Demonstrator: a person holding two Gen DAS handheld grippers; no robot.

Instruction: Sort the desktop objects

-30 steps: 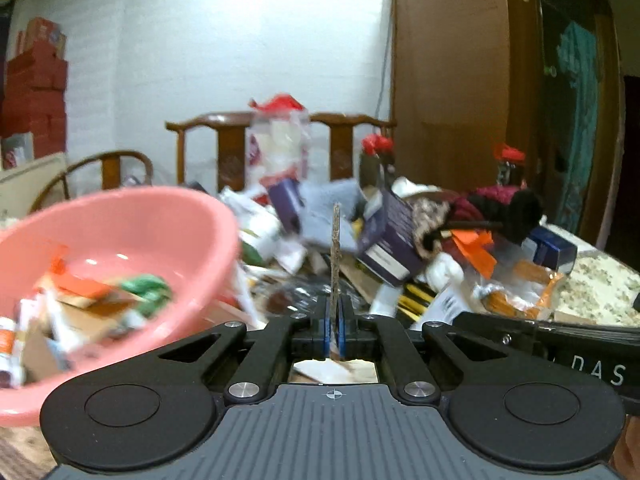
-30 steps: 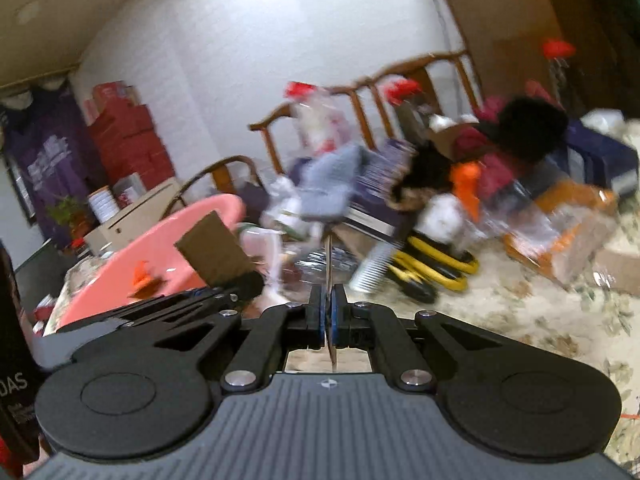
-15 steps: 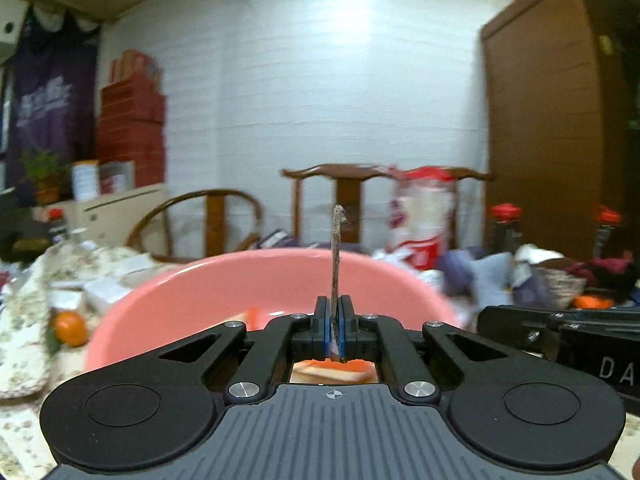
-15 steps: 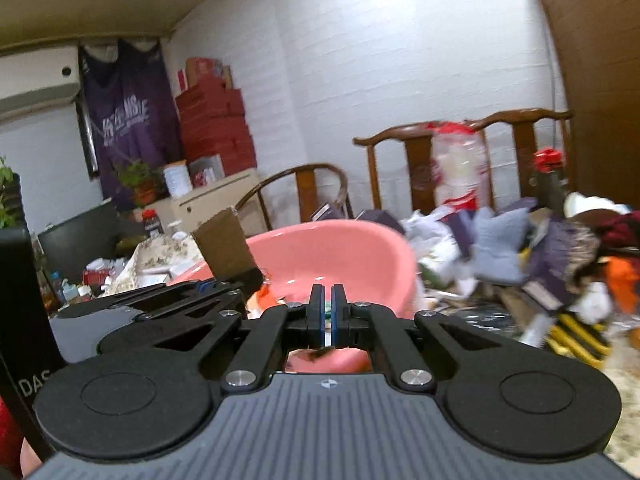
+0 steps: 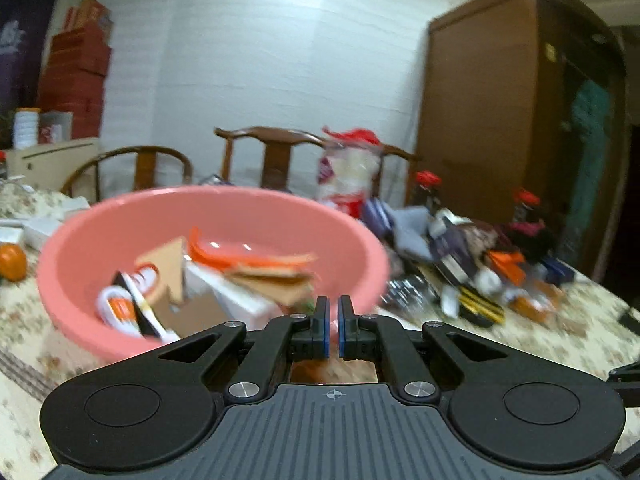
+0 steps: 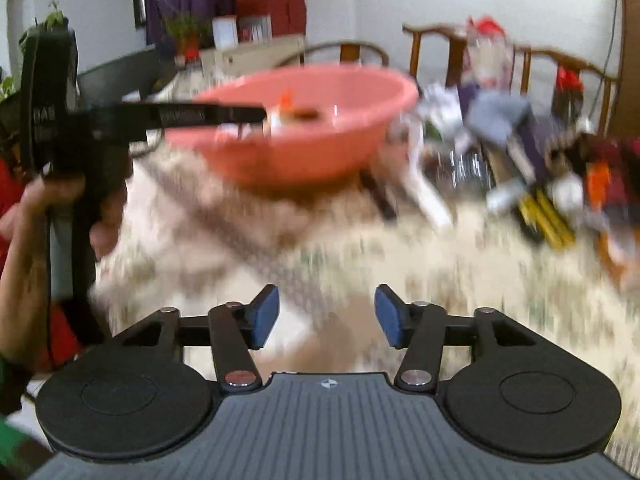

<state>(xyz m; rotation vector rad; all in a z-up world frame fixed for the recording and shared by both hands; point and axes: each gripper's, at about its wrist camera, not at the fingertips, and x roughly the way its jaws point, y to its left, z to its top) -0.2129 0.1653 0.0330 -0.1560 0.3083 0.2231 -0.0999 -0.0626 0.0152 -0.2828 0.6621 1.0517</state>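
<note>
A pink basin [image 5: 120, 220] stands on the flowered tablecloth [image 5: 540, 344], with cardboard pieces [image 5: 272, 280] and small packets lying inside it. My left gripper [image 5: 333, 320] sits at the basin's near rim, its jaws almost together with nothing between them. From the right wrist view a hand [image 6: 48, 200] holds the left gripper [image 6: 262, 114], which reaches over the basin [image 6: 304, 152]. My right gripper [image 6: 327, 312] hangs above bare tablecloth in front of the basin. Its jaws are opening and hold nothing.
A heap of mixed clutter [image 5: 480, 264], with boxes, bags and yellow-black items, covers the table to the right of the basin. An orange fruit [image 5: 12, 262] lies at the far left. Wooden chairs [image 5: 276, 148] and a brown wardrobe [image 5: 500, 120] stand behind.
The cardboard slip that stood between my left jaws is gone and cardboard now lies in the basin. My right gripper went from shut to open and swung down toward the tablecloth.
</note>
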